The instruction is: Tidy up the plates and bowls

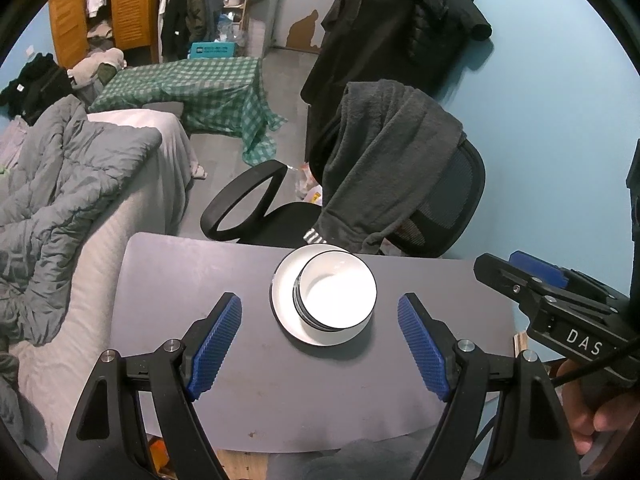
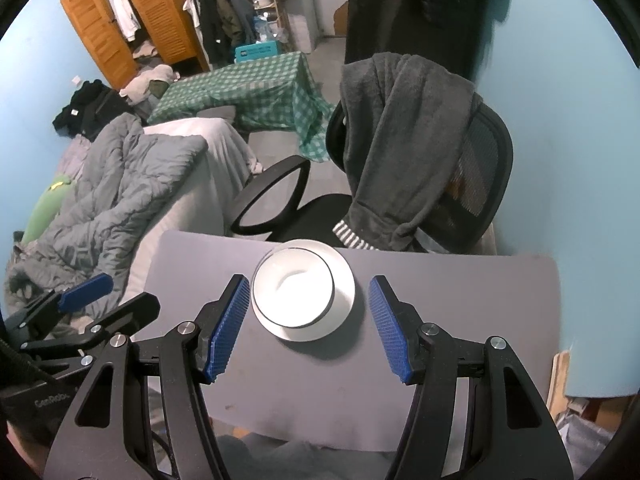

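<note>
A white plate with a dark rim (image 1: 282, 304) lies near the far edge of a small grey table (image 1: 192, 280). White dark-rimmed bowls (image 1: 338, 298) are nested on the plate. My left gripper (image 1: 319, 299) is open, and the stack shows ahead between its blue pads, untouched. In the right wrist view the bowls (image 2: 294, 290) and plate (image 2: 345, 294) likewise sit beyond my open right gripper (image 2: 309, 280), clear of both pads. Each gripper shows in the other's view: the right one (image 1: 500, 262) at the right edge, the left one (image 2: 124, 292) at the left.
A black office chair (image 1: 256, 208) draped with a grey fleece (image 1: 384, 152) stands just behind the table. A bed with a grey duvet (image 1: 60, 184) runs along the left. A blue wall (image 1: 540, 120) closes the right side. A hand (image 1: 592, 412) holds the right gripper.
</note>
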`<state>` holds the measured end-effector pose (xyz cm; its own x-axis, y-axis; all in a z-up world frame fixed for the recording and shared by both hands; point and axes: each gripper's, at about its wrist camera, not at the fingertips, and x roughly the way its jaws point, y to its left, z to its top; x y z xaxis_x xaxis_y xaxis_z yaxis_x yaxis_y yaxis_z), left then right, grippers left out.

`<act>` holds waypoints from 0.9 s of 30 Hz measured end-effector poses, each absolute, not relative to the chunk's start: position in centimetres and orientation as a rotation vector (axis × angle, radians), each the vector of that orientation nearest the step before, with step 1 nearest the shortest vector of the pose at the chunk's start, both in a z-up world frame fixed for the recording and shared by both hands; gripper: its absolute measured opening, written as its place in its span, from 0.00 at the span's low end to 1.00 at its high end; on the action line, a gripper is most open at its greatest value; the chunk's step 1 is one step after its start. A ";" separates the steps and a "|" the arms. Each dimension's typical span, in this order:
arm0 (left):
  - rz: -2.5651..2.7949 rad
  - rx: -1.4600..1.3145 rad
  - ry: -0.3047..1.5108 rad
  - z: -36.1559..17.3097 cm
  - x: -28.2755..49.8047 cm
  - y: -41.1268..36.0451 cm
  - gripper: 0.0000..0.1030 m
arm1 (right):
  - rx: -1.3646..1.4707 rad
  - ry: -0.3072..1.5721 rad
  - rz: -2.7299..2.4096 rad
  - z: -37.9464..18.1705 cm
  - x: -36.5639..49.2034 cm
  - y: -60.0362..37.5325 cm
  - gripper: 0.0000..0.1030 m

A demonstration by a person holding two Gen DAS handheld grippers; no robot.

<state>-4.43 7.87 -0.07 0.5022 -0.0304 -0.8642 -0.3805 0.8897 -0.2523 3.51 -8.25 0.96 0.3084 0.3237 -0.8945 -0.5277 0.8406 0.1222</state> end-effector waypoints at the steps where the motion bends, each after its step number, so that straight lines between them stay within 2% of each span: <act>1: 0.221 -0.445 1.033 -0.1 -4.4 7.8 0.79 | -0.207 1.125 0.567 0.9 3.4 -8.2 0.59; 4: 0.222 -0.456 1.041 -0.1 -4.3 7.8 0.80 | -0.208 1.128 0.568 1.1 3.4 -8.0 0.59; 6: 0.234 -0.461 1.052 -0.2 -4.3 7.9 0.84 | -0.212 1.129 0.571 1.1 3.4 -8.0 0.59; 27: 0.240 -0.472 1.054 -0.2 -3.8 7.7 0.84 | -0.227 1.128 0.590 1.7 4.1 -7.9 0.59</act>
